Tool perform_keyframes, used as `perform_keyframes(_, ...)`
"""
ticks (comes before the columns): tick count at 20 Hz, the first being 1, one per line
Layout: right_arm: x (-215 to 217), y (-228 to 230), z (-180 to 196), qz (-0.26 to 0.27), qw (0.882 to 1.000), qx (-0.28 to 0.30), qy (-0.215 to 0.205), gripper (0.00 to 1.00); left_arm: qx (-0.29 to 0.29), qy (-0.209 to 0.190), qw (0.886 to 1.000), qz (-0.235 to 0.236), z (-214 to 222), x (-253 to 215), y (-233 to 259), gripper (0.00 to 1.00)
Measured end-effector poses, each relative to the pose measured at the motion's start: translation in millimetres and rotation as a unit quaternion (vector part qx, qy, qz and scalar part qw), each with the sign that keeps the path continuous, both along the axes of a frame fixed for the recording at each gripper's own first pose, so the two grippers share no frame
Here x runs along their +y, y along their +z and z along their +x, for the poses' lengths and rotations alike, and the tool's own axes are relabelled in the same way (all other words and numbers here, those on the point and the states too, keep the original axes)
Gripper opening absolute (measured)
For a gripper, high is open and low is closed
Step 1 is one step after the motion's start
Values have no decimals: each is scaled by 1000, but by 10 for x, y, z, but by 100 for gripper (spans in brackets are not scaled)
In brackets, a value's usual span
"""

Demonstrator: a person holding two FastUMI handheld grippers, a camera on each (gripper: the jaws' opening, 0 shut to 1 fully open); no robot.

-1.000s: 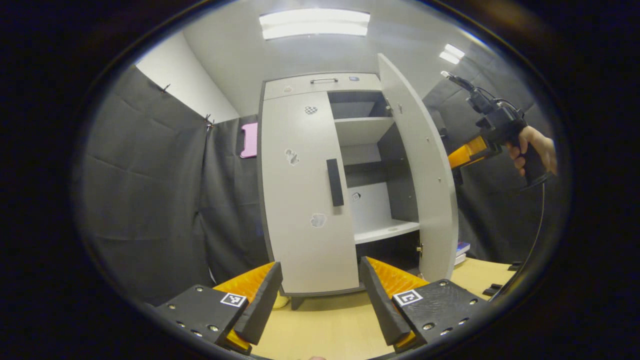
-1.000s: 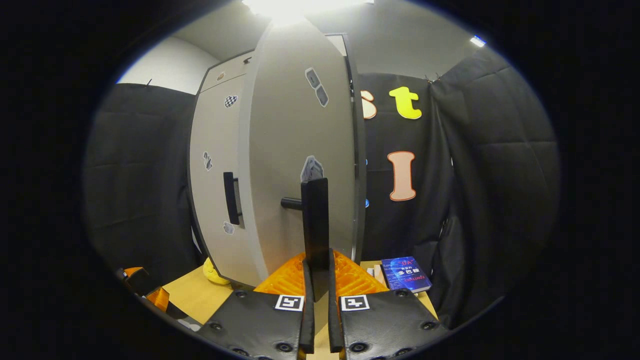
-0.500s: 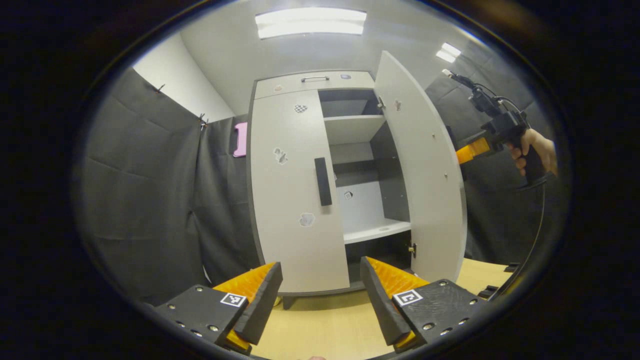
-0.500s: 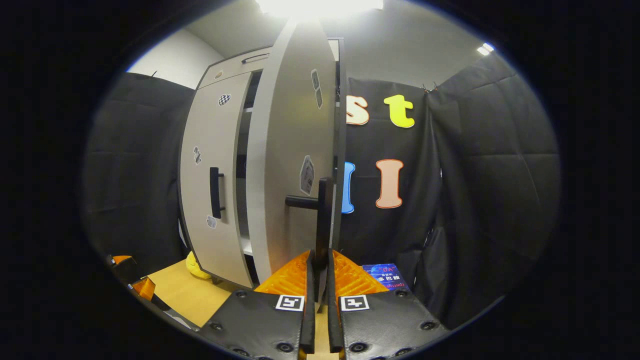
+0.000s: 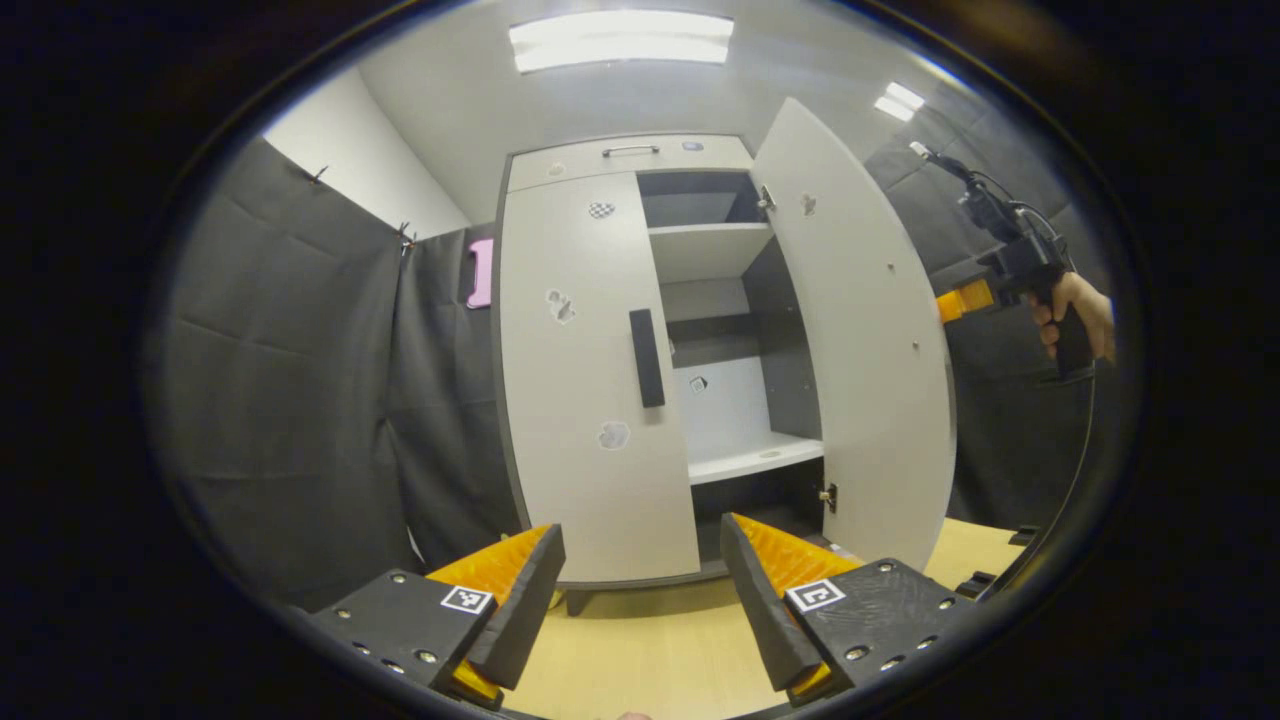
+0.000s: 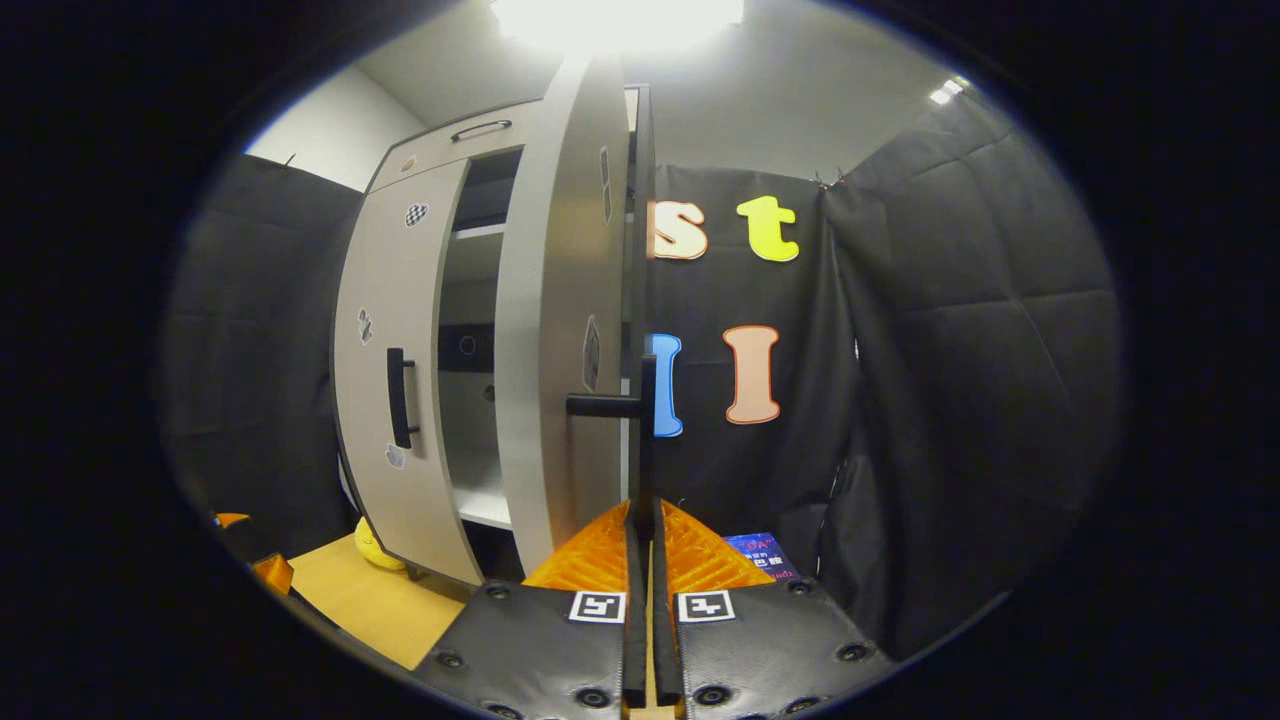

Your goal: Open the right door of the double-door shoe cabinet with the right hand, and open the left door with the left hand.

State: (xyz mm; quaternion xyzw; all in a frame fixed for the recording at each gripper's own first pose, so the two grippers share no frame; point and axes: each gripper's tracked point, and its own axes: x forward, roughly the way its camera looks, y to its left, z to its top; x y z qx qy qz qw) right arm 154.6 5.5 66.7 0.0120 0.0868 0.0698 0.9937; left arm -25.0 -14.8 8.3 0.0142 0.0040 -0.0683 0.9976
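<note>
Right door (image 5: pixel 860 330) of shoe cabinet (image 5: pixel 620 160) stood swung wide, shelves exposed; left door (image 5: pixel 590 380) lay flush, not yet opened. Right gripper (image 6: pixel 641 520) was clamped on right door's handle (image 6: pixel 645 440), which rose at 12 o'clock from its closed fingers. Left gripper (image 5: pixel 635 590) hung w/ jaws apart, holding nothing; left door's handle (image 5: pixel 646 357) lay at 12 o'clock, well apart. Risk, as judged: overswinging right door could strain hinge (image 5: pixel 826 495); a skewed approach by left gripper could miss the narrow handle.

No legible text or labels
</note>
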Motion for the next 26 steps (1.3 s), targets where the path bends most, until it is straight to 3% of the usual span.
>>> perform_keyframes(3, -62, 22, -35, -7, 1000, -12, -12, 5, 7, -6, 1000, -3, 93, -21, 43, 90)
perform_keyframes(4, -49, 19, -41, -6, 1000, -13, -12, 0, 9, -9, 1000, -4, 115, -30, 70, 90)
perform_keyframes(5, -50, 33, -84, -8, 1000, -18, -15, 7, 10, -12, 1000, -5, 151, -39, 105, 90)
perform_keyframes(6, -95, 52, -104, -13, 999, -22, -22, 7, 9, -15, 1000, -6, 227, -46, 157, 91)
perform_keyframes(7, -132, 64, -124, -17, 999, -27, -28, 2, 8, -19, 1000, -7, 336, -75, 208, 91)
perform_keyframes(9, -148, 76, -171, -10, 999, -30, -37, 22, 4, -25, 1000, -13, 493, -122, 323, 91)
perform_keyframes(11, -152, 52, -225, 1, 999, -24, -46, 26, 0, -30, 999, -19, 655, -161, 426, 91)
perform_keyframes(13, -153, 49, -285, 11, 998, -23, -51, 40, -5, -36, 999, -20, 816, -211, 529, 91)
perform_keyframes(14, -158, 40, -298, 13, 998, -22, -53, 64, -7, -40, 999, -20, 891, -228, 567, 90)
perform_keyframes(16, -276, 6, -337, 2, 997, -18, -77, 98, -6, -45, 999, -24, 1081, -286, 635, 90)
perform_keyframes(26, -505, -133, -558, 3, 990, 13, -144, 96, 2, -40, 997, -61, 2153, -300, 921, 90)
